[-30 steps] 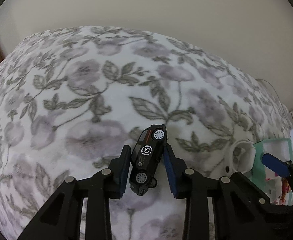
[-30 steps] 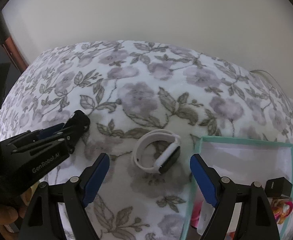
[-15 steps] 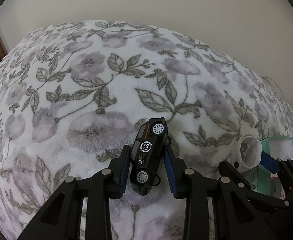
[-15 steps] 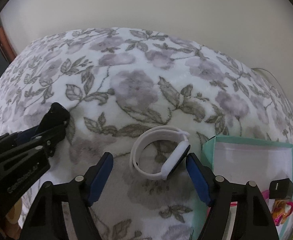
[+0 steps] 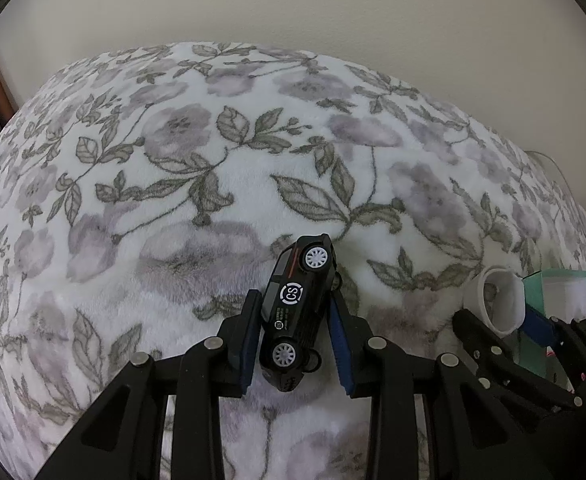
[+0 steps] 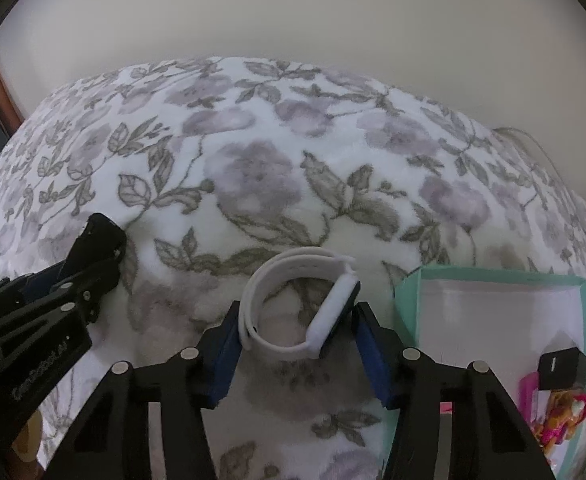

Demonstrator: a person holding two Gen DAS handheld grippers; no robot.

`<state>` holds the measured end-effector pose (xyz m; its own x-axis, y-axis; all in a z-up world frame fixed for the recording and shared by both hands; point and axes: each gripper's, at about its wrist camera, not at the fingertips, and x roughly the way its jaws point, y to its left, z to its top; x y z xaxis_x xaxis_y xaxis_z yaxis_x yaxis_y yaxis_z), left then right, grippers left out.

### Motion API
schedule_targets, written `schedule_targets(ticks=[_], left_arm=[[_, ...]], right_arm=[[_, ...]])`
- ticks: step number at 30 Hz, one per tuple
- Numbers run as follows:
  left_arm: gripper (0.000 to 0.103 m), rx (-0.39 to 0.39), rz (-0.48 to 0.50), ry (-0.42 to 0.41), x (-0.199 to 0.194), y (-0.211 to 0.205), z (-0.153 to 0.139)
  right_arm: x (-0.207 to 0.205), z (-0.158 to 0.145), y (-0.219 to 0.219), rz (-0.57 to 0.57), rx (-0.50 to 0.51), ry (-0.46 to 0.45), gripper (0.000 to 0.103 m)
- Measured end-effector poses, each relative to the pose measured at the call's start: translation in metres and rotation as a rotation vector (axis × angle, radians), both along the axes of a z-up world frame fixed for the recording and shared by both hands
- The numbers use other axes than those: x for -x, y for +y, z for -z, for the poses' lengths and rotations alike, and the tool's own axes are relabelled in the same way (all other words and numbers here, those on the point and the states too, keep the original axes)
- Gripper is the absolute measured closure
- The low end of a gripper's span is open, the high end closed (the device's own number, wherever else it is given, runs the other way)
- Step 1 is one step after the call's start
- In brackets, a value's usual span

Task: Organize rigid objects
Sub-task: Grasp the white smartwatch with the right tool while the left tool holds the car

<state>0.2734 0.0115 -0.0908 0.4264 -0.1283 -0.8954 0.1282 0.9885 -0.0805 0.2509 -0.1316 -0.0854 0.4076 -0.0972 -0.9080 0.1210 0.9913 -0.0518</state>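
My left gripper (image 5: 295,342) is shut on a black toy car (image 5: 298,312) with white wheels and a "CS" mark, held on its side above the floral blanket. My right gripper (image 6: 297,350) is closed around a white smartwatch (image 6: 301,312) with a looped strap; both blue pads touch it, one on the strap and one on the dark face. The watch (image 5: 493,300) and the right gripper also show in the left wrist view at the right. The left gripper (image 6: 73,276) shows at the left of the right wrist view.
A teal open box (image 6: 409,292) with a white inside stands right of the watch. It holds a small black cube (image 6: 561,364) and pink and orange toys (image 6: 557,416). The floral blanket (image 6: 253,168) stretches back to a pale wall. A white cable (image 6: 529,144) lies at the far right.
My right gripper moved forward and closed its pads onto the watch, which it earlier only straddled. My left gripper kept hold of the car and lifted slightly.
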Motion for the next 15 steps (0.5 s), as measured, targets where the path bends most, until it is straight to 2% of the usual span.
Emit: schedule_targets(ticks=[9, 15], left_arm=[[0.070, 0.018, -0.003, 0.021, 0.021, -0.003, -0.010], [0.070, 0.018, -0.006, -0.009, 0.046, -0.007, -0.045]], right_arm=[[0.028, -0.017, -0.003, 0.012, -0.052, -0.016, 0.050], [0.060, -0.056, -0.009, 0.028, -0.100, -0.076, 0.050]])
